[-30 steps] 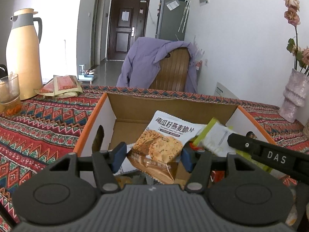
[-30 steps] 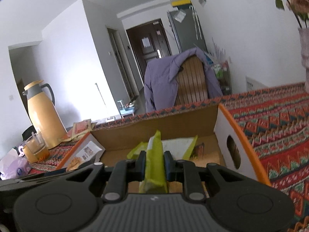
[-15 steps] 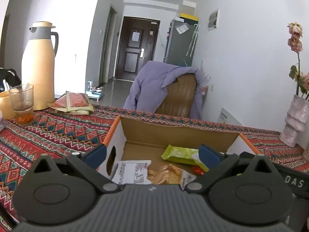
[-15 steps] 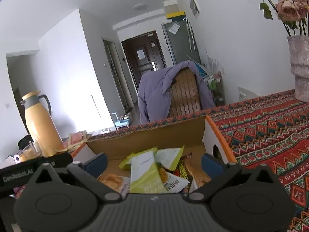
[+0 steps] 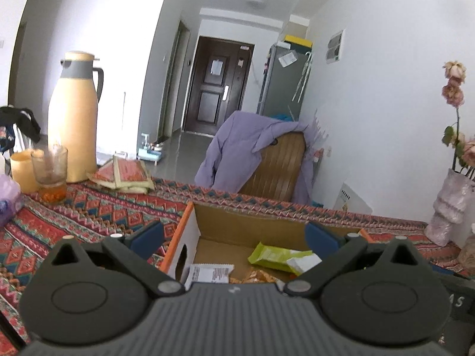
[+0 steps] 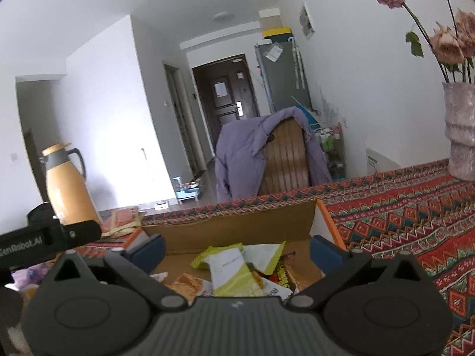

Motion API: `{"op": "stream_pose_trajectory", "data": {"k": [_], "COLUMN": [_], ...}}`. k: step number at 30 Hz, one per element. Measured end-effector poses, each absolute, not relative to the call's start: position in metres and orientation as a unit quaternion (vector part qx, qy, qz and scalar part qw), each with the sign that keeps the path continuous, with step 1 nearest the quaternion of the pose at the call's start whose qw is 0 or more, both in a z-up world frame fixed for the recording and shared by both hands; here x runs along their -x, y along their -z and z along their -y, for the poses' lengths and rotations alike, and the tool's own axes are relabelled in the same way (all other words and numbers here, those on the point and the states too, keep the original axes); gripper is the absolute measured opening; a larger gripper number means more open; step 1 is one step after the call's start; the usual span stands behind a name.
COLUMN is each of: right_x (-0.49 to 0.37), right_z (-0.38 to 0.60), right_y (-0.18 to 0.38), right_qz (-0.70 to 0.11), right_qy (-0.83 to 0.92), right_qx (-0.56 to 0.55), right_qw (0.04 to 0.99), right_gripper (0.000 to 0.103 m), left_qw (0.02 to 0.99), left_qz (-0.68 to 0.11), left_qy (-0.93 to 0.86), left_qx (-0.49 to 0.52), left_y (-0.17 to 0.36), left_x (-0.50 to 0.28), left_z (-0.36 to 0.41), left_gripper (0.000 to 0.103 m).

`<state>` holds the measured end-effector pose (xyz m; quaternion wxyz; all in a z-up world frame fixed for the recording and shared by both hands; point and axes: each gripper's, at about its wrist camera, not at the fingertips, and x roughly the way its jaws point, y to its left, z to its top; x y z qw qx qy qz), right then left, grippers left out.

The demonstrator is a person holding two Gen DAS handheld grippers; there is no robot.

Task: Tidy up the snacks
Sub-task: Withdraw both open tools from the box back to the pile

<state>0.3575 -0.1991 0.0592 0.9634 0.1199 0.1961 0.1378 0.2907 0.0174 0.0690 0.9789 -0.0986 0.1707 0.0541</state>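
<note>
Snacks (image 6: 234, 270) lie loose inside the cardboard box (image 5: 252, 222) on the table (image 5: 89, 213); left hand-held gripper (image 5: 234, 237) and right hand-held gripper (image 6: 237, 247) both hover spread wide, holding nothing.

The box's (image 5: 252, 225) near part hides behind the left gripper's body, so most packets (image 5: 276, 255) show only partly. In the right view the print on the white-green packet (image 6: 234, 270) is too small to read. The vase (image 6: 460, 136) is cut by the right edge (so are its flowers).
</note>
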Motion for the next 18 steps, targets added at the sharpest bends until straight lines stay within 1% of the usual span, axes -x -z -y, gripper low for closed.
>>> {"op": "stream_pose_trajectory", "data": {"k": [9, 18], "right_x": [-0.312, -0.259], "right_z": [0.205, 0.213], "right_y": [-0.077, -0.068], "right_qz": [-0.191, -0.204], "right_qy": [-0.142, -0.143], "right_qx": [-0.098, -0.08], "right_qw": [0.966, 0.965], "right_gripper": [0.103, 0.103], "left_qw": [0.979, 0.978], "left_qz": [-0.17, -0.185], "left_qy": [-0.042, -0.018], "left_qx": [0.102, 0.095], "left_y": [-0.082, -0.077], "left_x": [-0.245, -0.2], "left_z": [-0.025, -0.027], "left_gripper": [0.103, 0.103]}}
